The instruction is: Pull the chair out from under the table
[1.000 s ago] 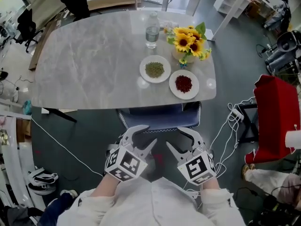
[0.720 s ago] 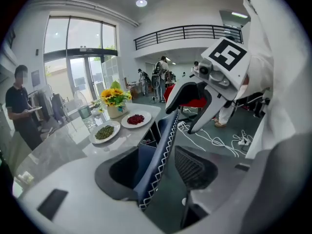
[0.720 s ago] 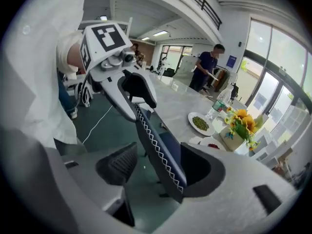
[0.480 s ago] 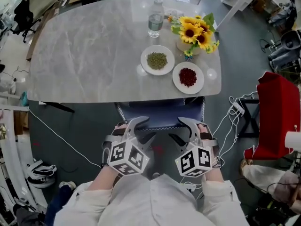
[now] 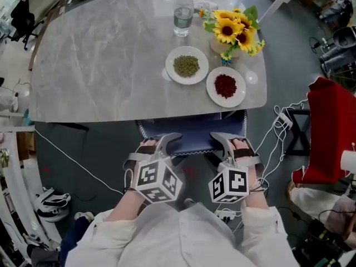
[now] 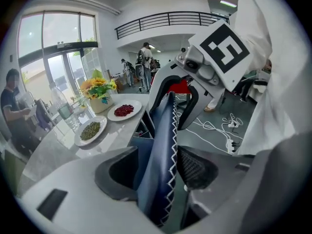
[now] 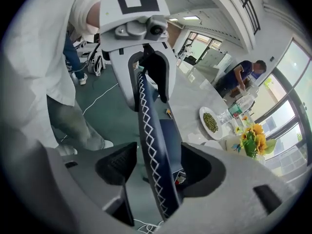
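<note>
The chair (image 5: 192, 133) is dark blue with white zigzag stitching and stands tucked under the near edge of the marble table (image 5: 100, 65). Only the top of its backrest shows in the head view. My left gripper (image 5: 158, 146) straddles the backrest's left part, jaws wide apart. My right gripper (image 5: 227, 144) straddles the right part the same way. In the left gripper view the backrest edge (image 6: 165, 121) runs between the pads (image 6: 117, 172) with a gap on the right side. In the right gripper view the backrest (image 7: 148, 126) passes between the pads (image 7: 116, 164), not squeezed.
On the table's right part stand a plate of green beans (image 5: 187, 65), a plate of red beans (image 5: 226, 86), a water bottle (image 5: 183, 13) and a vase of sunflowers (image 5: 236, 32). White cables (image 5: 277, 138) and a red object (image 5: 332, 132) lie at the right.
Both grippers have sunk and moved forward onto the backrest's top edge. Their jaws have spread wider and the wrists have rolled, so the backrest now sits between each pair.
</note>
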Demonstrator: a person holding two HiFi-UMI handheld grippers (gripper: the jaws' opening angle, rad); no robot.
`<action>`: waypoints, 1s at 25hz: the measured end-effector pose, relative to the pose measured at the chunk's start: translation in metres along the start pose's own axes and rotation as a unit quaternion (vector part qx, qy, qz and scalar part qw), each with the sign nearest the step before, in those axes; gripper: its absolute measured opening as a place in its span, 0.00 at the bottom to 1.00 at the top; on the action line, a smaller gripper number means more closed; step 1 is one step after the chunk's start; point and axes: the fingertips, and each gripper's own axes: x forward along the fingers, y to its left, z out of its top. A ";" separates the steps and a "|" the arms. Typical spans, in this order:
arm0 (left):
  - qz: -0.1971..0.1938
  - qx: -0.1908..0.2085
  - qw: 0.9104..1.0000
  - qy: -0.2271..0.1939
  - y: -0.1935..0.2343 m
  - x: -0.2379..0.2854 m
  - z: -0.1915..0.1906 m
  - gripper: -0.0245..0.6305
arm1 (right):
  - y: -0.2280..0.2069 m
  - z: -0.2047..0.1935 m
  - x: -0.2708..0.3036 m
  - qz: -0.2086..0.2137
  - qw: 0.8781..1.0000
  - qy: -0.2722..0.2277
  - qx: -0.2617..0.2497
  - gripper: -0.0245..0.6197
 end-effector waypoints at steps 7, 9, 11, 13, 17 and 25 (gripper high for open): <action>-0.019 0.024 0.999 0.022 -0.002 0.013 -0.006 0.38 | -0.003 -0.004 0.014 0.010 1.000 0.009 -0.004 0.42; -0.022 0.031 0.999 0.030 -0.003 0.017 -0.007 0.38 | -0.002 -0.005 0.016 0.012 1.000 0.012 -0.020 0.42; -0.024 0.040 0.998 0.040 -0.003 0.020 -0.009 0.38 | 0.002 -0.004 0.017 0.018 0.999 0.015 -0.042 0.38; -0.026 0.053 0.997 0.053 -0.004 0.024 -0.012 0.38 | 0.005 -0.004 0.018 0.022 0.998 0.016 -0.054 0.32; -0.035 0.061 0.995 0.068 -0.008 0.031 -0.017 0.28 | 0.006 -0.004 0.021 0.012 0.999 0.007 -0.051 0.28; -0.026 0.056 0.996 0.063 -0.007 0.033 -0.017 0.24 | 0.005 -0.006 0.022 -0.006 0.998 0.005 -0.062 0.25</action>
